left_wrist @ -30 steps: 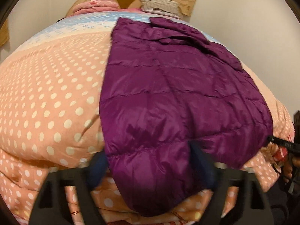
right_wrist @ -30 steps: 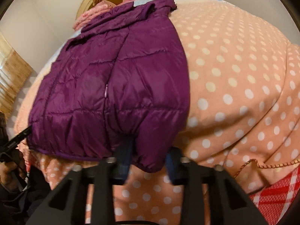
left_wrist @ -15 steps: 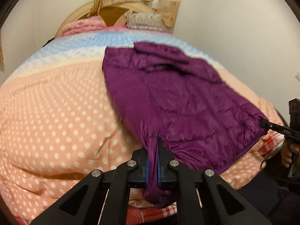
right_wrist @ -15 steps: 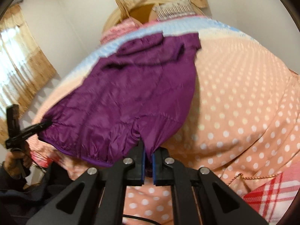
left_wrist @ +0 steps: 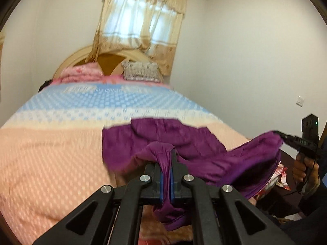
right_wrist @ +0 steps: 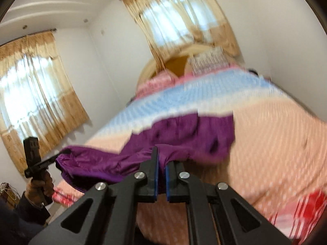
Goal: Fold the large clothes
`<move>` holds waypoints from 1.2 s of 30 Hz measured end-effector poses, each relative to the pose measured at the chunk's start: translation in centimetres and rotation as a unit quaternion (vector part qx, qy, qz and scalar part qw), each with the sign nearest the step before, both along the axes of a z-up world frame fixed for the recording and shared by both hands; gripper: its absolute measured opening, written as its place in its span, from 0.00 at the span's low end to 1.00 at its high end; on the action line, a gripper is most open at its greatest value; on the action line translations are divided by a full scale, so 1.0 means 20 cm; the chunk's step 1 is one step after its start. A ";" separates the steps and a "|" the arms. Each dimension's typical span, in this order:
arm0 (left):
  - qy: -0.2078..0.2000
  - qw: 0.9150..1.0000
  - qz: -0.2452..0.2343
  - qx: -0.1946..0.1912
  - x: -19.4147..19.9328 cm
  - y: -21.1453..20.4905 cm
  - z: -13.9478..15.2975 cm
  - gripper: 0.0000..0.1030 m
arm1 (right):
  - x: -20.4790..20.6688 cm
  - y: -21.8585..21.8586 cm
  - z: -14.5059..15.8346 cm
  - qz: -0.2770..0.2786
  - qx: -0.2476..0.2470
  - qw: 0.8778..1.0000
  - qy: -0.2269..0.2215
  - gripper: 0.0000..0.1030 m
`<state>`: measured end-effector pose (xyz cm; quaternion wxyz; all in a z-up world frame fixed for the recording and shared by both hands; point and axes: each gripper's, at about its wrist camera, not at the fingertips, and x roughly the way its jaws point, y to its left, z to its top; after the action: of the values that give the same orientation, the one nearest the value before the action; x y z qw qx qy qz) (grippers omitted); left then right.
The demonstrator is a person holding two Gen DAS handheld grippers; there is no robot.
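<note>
Folding is mid-lift: left tool [left_wrist: 166,170] and right tool [right_wrist: 161,170] each clamp a hem corner of the purple jacket [left_wrist: 184,143], raised off the bed [left_wrist: 51,153], needing forward carry toward its collar.

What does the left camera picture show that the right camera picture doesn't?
Only the left wrist view shows a white wall switch, and the right tool seen from outside, gripping the purple jacket.

Only the right wrist view shows a second curtained window on the side wall, a red checked cloth at the bed's edge, and the left tool from outside.

Both show the jacket pinched in a shut tool at each end and partly lifted off the dotted quilt, plus the headboard and pillows.
</note>
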<state>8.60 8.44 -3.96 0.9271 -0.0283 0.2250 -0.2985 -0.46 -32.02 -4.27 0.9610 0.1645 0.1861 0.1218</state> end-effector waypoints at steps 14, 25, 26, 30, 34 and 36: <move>0.032 0.997 0.050 0.048 0.98 -0.32 -0.31 0.08 | 1.02 -0.08 -0.13 -0.093 -0.003 0.995 0.039 0.07; 0.071 0.992 0.105 0.020 1.28 -0.40 -0.43 0.36 | 1.47 -0.15 -0.38 -0.128 -0.019 0.986 0.107 0.07; 0.071 0.992 0.106 0.016 1.29 -0.40 -0.43 0.43 | 1.51 -0.15 -0.40 -0.126 -0.023 0.985 0.116 0.07; 0.049 0.990 0.130 0.000 1.31 -0.38 -0.42 0.93 | 1.61 -0.16 -0.48 -0.124 -0.031 0.982 0.138 0.07; 0.026 0.987 0.156 0.009 1.32 -0.38 -0.42 0.95 | 1.70 -0.18 -0.53 -0.125 -0.021 0.980 0.152 0.08; 0.037 0.986 0.162 0.026 1.37 -0.41 -0.45 0.95 | 1.74 -0.18 -0.53 -0.129 -0.015 0.979 0.157 0.17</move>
<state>35.93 0.32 -12.91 0.9546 -0.0515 0.2596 -0.1369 34.34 -35.63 -14.79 0.9298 0.1899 0.3137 -0.0337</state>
